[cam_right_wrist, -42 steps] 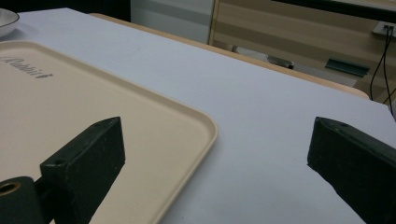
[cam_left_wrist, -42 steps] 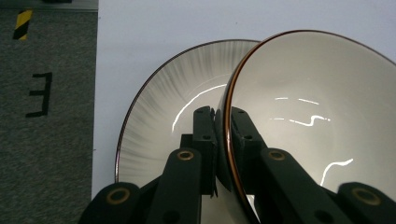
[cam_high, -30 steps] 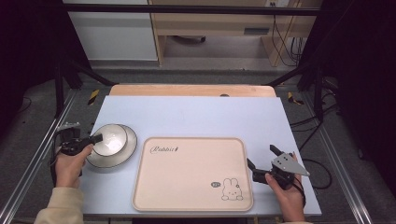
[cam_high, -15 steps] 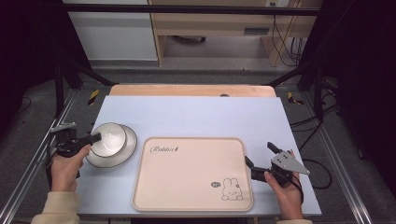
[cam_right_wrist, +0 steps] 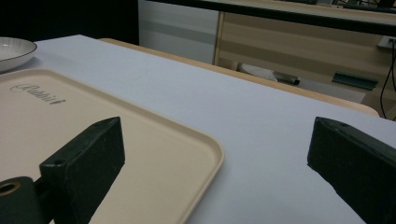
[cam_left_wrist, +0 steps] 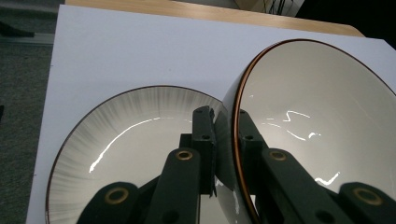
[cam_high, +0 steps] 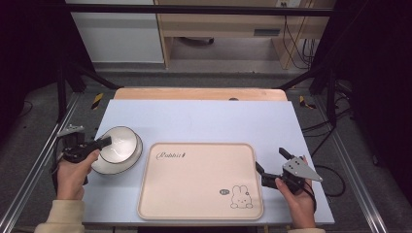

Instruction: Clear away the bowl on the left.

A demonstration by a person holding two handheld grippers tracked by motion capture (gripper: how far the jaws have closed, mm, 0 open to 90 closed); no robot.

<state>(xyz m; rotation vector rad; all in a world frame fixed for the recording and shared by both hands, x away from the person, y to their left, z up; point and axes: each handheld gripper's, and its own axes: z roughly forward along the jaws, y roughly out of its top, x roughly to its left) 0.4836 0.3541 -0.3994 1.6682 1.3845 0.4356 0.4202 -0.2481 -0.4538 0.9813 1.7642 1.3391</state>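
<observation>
A white bowl (cam_high: 120, 140) with a brown rim hangs tilted over a grey-streaked plate (cam_high: 104, 168) at the table's left. My left gripper (cam_high: 106, 141) is shut on the bowl's near rim. In the left gripper view the jaws pinch the bowl (cam_left_wrist: 317, 116) wall, one inside and one outside, with the plate (cam_left_wrist: 130, 140) below. A cream tray (cam_high: 199, 179) with a rabbit print lies in the middle. My right gripper (cam_high: 270, 160) stands open by the tray's right edge, with nothing between its jaws (cam_right_wrist: 215, 154).
The pale blue table top (cam_high: 209, 121) has a wooden strip (cam_high: 199, 93) along its far edge. Metal frame rails (cam_high: 29, 170) run down both sides. A cabinet (cam_high: 233, 24) and cables stand behind the table.
My left hand has lifted a little with the bowl, which now tilts above the plate. The right hand has stayed where it was.
</observation>
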